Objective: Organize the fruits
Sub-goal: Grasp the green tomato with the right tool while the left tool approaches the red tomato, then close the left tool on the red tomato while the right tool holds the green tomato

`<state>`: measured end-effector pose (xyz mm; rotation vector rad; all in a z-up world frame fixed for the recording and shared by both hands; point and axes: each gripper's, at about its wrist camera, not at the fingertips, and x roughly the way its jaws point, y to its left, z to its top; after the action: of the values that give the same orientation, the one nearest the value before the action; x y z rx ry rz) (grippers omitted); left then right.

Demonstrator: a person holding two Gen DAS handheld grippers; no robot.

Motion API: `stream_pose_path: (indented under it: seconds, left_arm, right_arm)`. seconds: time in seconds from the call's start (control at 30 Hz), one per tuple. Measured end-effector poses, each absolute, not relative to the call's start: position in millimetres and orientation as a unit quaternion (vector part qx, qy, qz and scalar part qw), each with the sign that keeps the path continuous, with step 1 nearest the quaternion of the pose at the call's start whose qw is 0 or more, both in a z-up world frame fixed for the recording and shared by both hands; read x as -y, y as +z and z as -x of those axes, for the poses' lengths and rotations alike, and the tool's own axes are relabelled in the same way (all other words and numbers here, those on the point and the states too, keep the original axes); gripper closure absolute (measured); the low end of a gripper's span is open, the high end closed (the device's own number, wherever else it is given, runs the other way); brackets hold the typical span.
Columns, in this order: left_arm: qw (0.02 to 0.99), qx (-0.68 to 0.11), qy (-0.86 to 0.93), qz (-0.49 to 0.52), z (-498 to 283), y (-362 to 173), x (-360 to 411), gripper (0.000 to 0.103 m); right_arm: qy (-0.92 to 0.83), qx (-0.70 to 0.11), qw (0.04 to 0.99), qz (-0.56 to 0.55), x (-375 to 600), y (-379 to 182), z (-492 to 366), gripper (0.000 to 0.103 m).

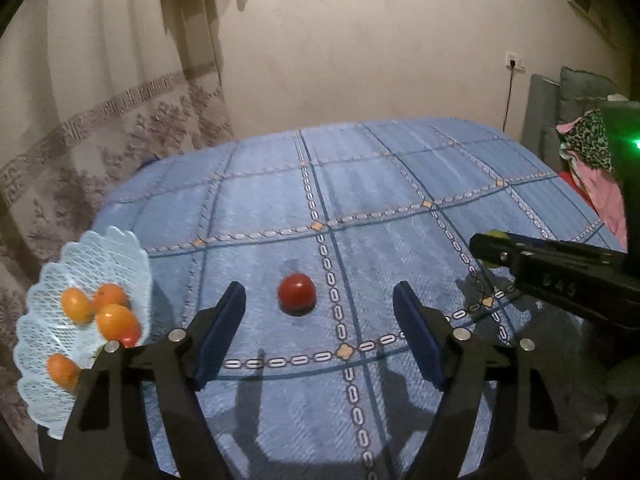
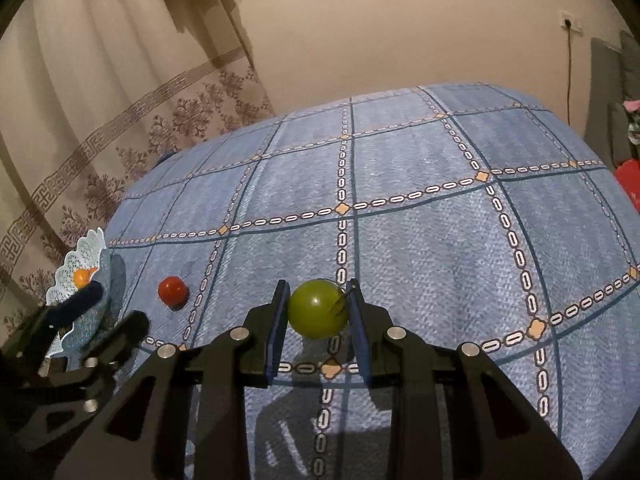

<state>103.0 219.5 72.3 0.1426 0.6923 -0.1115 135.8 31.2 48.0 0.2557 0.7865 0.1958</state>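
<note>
A red fruit (image 1: 297, 293) lies on the blue checked cloth (image 1: 380, 184), just ahead of my left gripper (image 1: 320, 308), which is open with the fruit apart from both pads. A pale blue lace-edged basket (image 1: 44, 292) at the left holds several orange fruits (image 1: 116, 320). My right gripper (image 2: 318, 308) is shut on a green fruit (image 2: 318, 309), held above the cloth. The right wrist view also has the red fruit (image 2: 173, 291), the basket (image 2: 80, 264) and the left gripper (image 2: 104, 312) at the left. In the left wrist view the right gripper (image 1: 492, 250) reaches in from the right.
The cloth covers a rounded surface that drops off at the left beside a patterned curtain (image 1: 100, 128). A wall with a socket and cable (image 1: 514, 65) stands behind. Grey cushions and colourful clothes (image 1: 588, 148) lie at the right.
</note>
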Motion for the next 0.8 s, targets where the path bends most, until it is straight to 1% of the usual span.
stream_pose_path:
  seconds: [0.17, 0.3, 0.4, 0.47, 0.53, 0.63, 0.8]
  left_arm:
    - [0.927, -0.368, -0.049, -0.049, -125.1, 55.8, -228.4, 0.032]
    - [0.924, -0.378, -0.032, -0.054, -140.4, 44.8, -233.2, 0.034]
    - [0.920, -0.388, -0.026, -0.053, -150.7, 38.0, -236.0, 0.044]
    - [0.914, -0.402, -0.028, -0.041, -157.0, 32.5, -238.8, 0.057]
    - [0.911, -0.410, -0.034, -0.024, -160.6, 27.1, -242.8, 0.060]
    - [0.913, -0.406, -0.043, -0.020, -160.0, 27.0, -242.7, 0.074]
    - [0.919, -0.391, -0.045, -0.010, -150.9, 31.5, -245.3, 0.075]
  right_arm:
    - [0.101, -0.383, 0.909, -0.128, -33.6, 47.4, -136.8, 0.074]
    - [0.104, -0.384, 0.909, -0.128, -35.1, 46.6, -136.2, 0.074]
    - [0.105, -0.385, 0.908, -0.130, -35.5, 45.1, -138.0, 0.074]
    - [0.105, -0.385, 0.908, -0.131, -35.1, 43.6, -138.1, 0.074]
    - [0.105, -0.383, 0.908, -0.131, -36.1, 43.5, -137.3, 0.074]
    - [0.104, -0.379, 0.911, -0.126, -38.4, 43.2, -136.5, 0.074]
    - [0.104, -0.376, 0.913, -0.123, -38.8, 43.8, -134.9, 0.074]
